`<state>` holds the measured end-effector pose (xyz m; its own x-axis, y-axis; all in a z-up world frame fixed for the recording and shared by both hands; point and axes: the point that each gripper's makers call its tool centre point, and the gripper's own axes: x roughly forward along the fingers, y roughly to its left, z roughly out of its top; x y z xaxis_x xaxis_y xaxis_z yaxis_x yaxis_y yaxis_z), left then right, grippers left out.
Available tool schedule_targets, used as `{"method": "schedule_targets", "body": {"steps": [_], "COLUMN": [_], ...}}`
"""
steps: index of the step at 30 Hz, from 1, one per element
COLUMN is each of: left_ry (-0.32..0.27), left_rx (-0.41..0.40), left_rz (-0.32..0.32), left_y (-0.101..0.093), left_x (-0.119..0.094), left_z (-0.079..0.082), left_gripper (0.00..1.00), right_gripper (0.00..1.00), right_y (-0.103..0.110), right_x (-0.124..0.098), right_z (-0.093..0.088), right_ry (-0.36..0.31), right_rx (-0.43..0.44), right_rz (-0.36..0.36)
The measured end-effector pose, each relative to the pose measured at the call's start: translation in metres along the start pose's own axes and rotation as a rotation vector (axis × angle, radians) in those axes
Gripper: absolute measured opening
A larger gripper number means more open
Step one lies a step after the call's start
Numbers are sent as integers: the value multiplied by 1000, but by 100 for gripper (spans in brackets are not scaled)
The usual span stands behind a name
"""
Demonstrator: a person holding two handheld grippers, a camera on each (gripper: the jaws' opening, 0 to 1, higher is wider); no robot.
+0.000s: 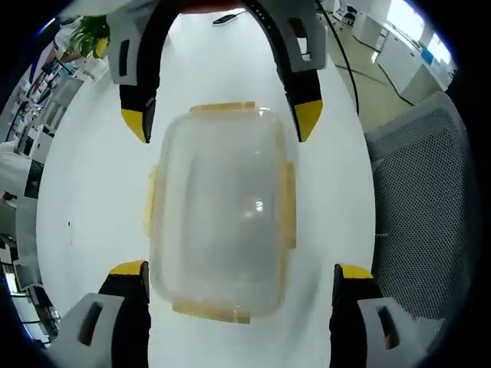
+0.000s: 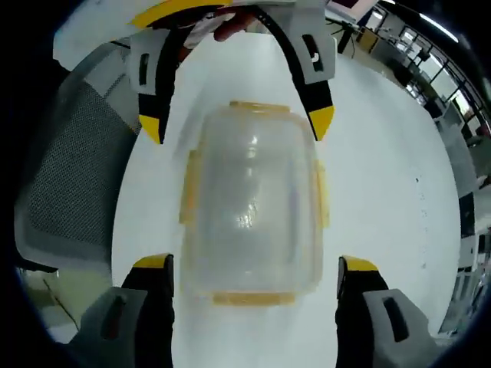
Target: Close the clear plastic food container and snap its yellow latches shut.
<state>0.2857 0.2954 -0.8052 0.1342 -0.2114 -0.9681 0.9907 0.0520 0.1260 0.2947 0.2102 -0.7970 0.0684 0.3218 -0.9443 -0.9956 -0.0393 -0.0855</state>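
Note:
A clear plastic food container (image 1: 221, 207) lies on the white table (image 1: 88, 192) with its lid on and yellow latches (image 1: 287, 203) along all its sides. I cannot tell whether the latches are snapped down. My left gripper (image 1: 242, 270) is open, its yellow-tipped jaws straddling the container's near end. Opposite it, my right gripper (image 1: 222, 121) is open at the far end. In the right gripper view the container (image 2: 249, 203) sits between the right gripper (image 2: 255, 264) below and the left gripper (image 2: 235, 124) above. Neither gripper holds anything.
A grey mesh office chair (image 1: 430, 199) stands beside the table edge, also visible as the chair (image 2: 69, 176). A black cable (image 1: 347, 65) runs along the floor past the table. A person's hand (image 2: 230, 27) is behind the left gripper. Desks and shelves stand further off.

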Motion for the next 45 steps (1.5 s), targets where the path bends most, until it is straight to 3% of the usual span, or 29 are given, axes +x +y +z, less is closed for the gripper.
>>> {"method": "schedule_targets", "body": {"steps": [17,28,36,45], "left_ry": [40,46,46,50], "left_rx": [28,28,22,0], "left_rz": [19,11,16,18], "left_y": [16,13,13,12], "left_x": [14,14,14,12], "left_z": [-4,-5,-6,-15], "left_gripper": [83,82,82,82], "right_gripper": [76,74,74,74], "right_y": [3,5,5,4], "right_x": [8,8,8,12], "right_z": [-6,-4,-4,7], "right_ry": [40,41,5,-1], "right_rx": [-11,4,9,-11], "right_rz": [29,26,21,28]}}
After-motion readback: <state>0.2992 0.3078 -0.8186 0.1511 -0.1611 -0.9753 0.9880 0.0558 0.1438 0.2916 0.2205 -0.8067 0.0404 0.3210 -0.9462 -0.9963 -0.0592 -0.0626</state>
